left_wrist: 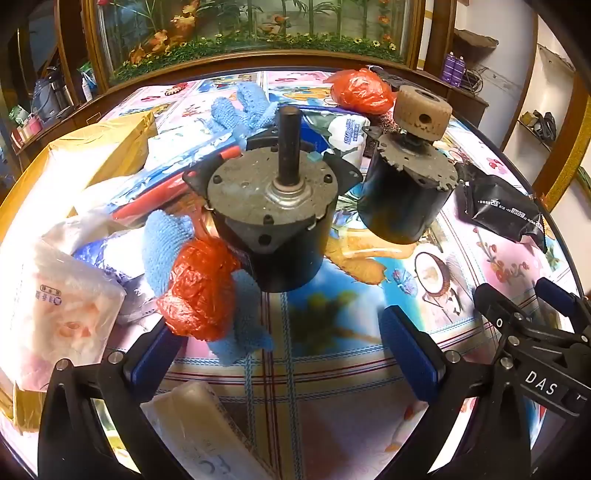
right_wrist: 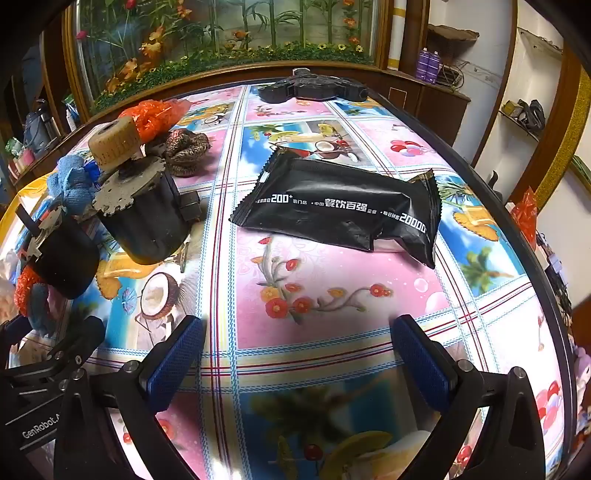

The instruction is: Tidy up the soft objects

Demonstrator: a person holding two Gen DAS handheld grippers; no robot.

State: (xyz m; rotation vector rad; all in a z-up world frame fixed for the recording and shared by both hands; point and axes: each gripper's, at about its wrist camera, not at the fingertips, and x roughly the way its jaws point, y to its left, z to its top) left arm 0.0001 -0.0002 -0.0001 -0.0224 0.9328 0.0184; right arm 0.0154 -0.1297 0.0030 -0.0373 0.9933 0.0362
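A patterned counter [right_wrist: 332,280] fills my view, its far edge against a flower-painted panel [left_wrist: 251,33]. Soft packs and bags crowd the left edge: white tissue pack [left_wrist: 62,314], red bag [left_wrist: 199,291], blue knit cloth [left_wrist: 162,247]. The black pouch [right_wrist: 343,210] lies towards the right edge, bare cloth around it. My left hand-held gripper [left_wrist: 284,354] and right hand-held gripper [right_wrist: 295,362] gape wide, empty.

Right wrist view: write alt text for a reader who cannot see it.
The open right gripper hangs empty above a fruit-print tablecloth, its blue pads either side of a black snack packet lying flat beyond them. At left stand two dark motors; the nearer motor carries a tan knob, with an orange plastic bag behind.
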